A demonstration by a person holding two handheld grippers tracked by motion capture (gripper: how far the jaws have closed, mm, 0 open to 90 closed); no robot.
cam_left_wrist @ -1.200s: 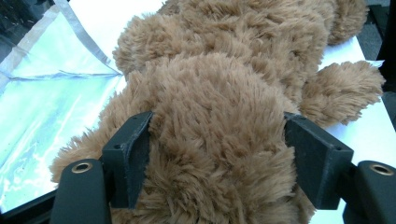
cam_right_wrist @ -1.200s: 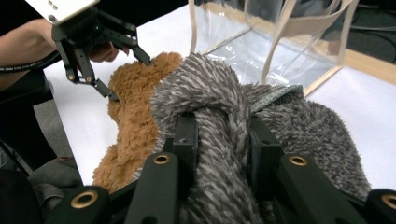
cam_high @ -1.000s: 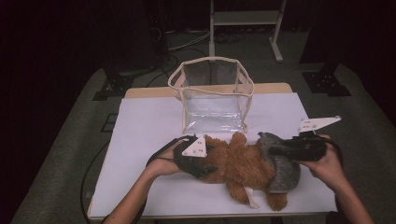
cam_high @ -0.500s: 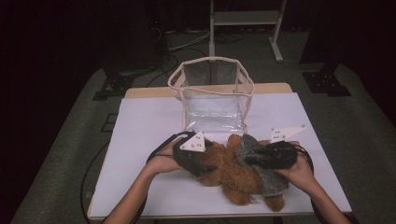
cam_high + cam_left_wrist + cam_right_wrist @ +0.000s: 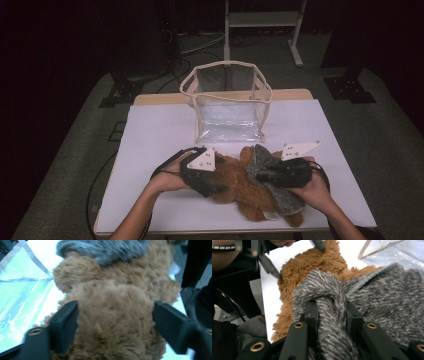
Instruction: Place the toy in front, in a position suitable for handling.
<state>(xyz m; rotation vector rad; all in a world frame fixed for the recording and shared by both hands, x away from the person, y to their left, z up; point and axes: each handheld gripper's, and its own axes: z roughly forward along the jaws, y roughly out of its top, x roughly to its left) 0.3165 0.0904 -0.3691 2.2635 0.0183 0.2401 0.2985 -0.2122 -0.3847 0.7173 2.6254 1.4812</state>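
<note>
2 grippers work 1 brown plush toy (image 5: 240,187) lying on the bench (image 5: 150,130) before the clear bag (image 5: 227,102). Left gripper (image 5: 115,322): jaws just opening, straddling the body. Right gripper (image 5: 330,315): clamped on grey knit garment (image 5: 387,305). Advice: steady the plush, draw the knit gently.

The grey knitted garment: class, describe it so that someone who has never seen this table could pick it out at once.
Start at the white table and the clear bag standing at its far side. Just in front of the bag lies a brown plush toy. The grey knitted garment is draped over the toy's right end, pinched by the right gripper: speckled grey knit, not brown fur.
</note>
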